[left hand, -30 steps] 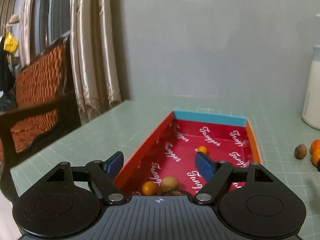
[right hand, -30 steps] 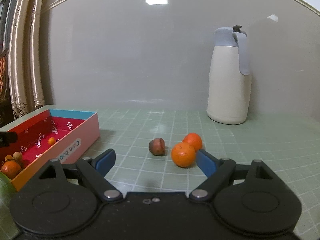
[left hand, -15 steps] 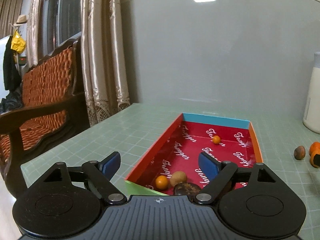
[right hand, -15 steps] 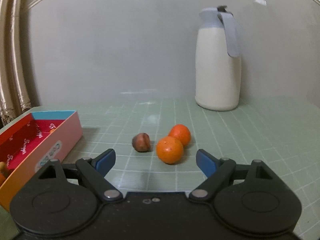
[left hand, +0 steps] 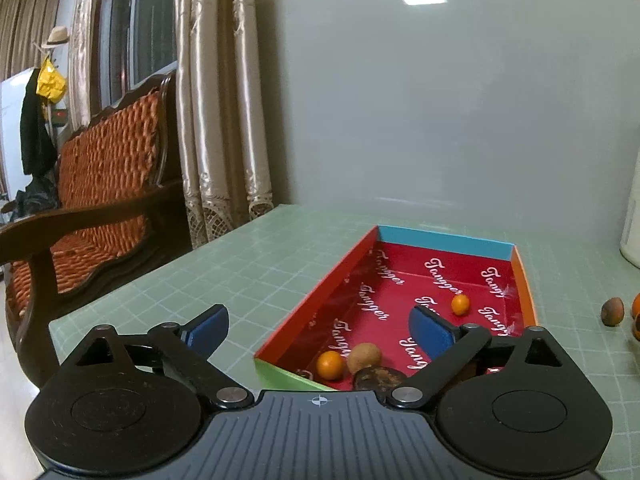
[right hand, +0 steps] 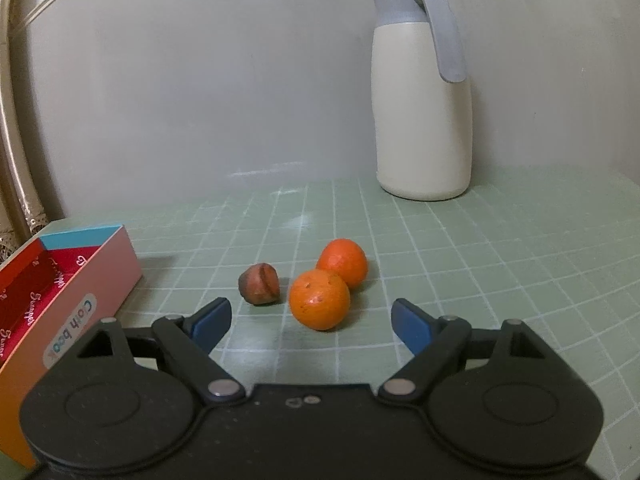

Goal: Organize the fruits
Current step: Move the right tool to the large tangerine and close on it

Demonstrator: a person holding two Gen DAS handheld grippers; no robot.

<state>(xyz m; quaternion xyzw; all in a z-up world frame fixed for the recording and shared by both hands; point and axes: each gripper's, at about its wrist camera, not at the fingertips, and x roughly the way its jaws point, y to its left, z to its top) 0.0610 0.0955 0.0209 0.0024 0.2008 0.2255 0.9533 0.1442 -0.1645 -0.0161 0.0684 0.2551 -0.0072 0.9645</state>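
Mandarin [right hand: 319, 299] nearest my right gripper [right hand: 311, 322], on the table beside the box [right hand: 86, 280]: light, round, soft-skinned, likely to roll. I'd pinch across its middle, gently. Jaws spread, empty. Left gripper [left hand: 318, 326] opening, empty.

There are two oranges [right hand: 319, 299] and one brown fruit [right hand: 259, 283] on the table [right hand: 480, 264], one box [left hand: 320, 312] holding two small orange fruits [left hand: 330, 365], one tan fruit [left hand: 363, 357] and one dark fruit [left hand: 378, 378], one jug [right hand: 422, 120], and two grippers [left hand: 318, 326].
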